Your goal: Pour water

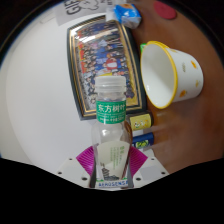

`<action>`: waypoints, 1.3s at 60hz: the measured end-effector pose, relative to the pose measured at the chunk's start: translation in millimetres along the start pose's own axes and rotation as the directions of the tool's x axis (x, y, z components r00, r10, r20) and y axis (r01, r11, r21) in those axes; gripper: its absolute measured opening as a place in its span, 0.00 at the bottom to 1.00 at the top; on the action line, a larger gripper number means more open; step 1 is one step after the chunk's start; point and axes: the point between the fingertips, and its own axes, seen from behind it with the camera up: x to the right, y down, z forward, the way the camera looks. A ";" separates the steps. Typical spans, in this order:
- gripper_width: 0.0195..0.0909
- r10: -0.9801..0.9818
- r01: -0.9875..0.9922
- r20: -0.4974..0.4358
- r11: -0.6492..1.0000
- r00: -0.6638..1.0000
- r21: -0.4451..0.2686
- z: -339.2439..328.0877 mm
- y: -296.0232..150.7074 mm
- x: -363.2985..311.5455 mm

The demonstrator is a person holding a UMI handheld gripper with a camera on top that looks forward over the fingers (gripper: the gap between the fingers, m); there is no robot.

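- A water bottle point(112, 135), clear with a white cap and a green label, is held upright between the magenta pads point(87, 155) of the hand-held gripper point(113, 160), which is pressed against its two sides.
- A white cup point(171, 75) with a yellow rim and coloured dots is seen at two o'clock from the bottle, tilted on its side, mouth turned toward the bottle.
- A framed picture point(100, 55) is laid flat on the table point(35, 95) at twelve o'clock, beyond the cap.
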 end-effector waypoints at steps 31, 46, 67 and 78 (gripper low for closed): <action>0.32 0.050 -0.050 -0.041 0.999 0.998 -0.006 -0.8 -15.8 3.9; 0.32 -0.631 0.642 -0.191 0.767 0.751 -0.009 -31.9 -67.7 -39.9; 0.32 -0.888 0.982 -0.457 0.044 -0.045 -0.182 -110.0 -255.6 -38.3; 0.32 -0.867 0.947 -0.470 -0.006 -0.165 -0.322 -131.8 -315.0 22.3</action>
